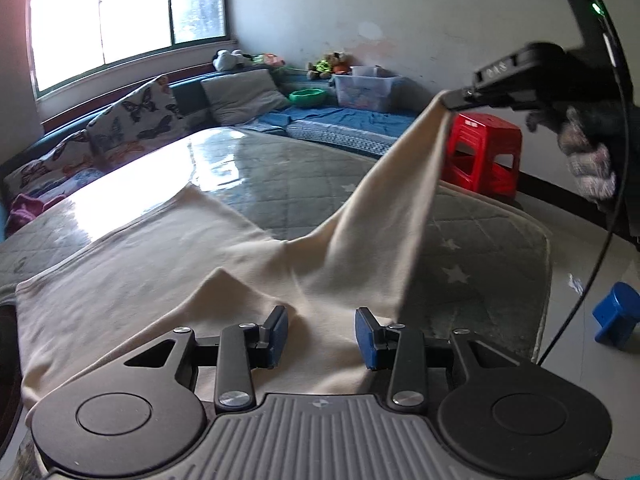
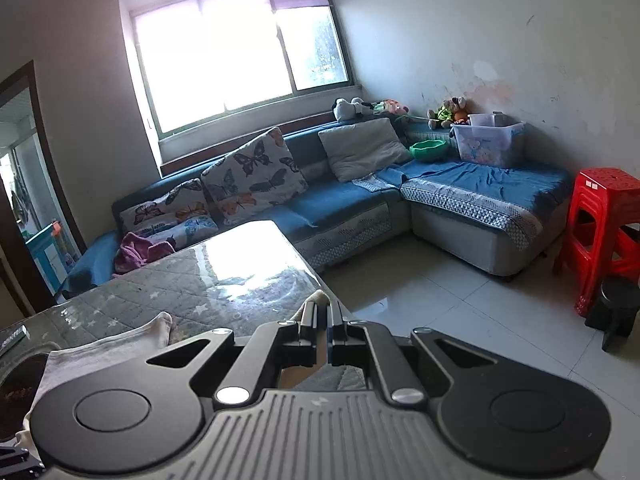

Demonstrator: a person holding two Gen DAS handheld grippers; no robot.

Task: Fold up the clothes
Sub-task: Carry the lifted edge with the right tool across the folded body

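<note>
Now you are working over a quilted grey mat [image 1: 304,184] on a glossy table, one blue corner sofa [image 2: 344,204] under one window [image 2: 240,52]. Your right gripper [image 1: 450,100] is pinching one cream cloth [image 1: 160,264] aloft; your left gripper [image 1: 321,336] is hovering open above it.

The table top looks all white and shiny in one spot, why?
Left wrist view: window light bounces off the glossy table, washing out the quilted pattern beside the cream garment. Right wrist view: the same glare sits on the table's far end, and the window itself is blown out white.
</note>
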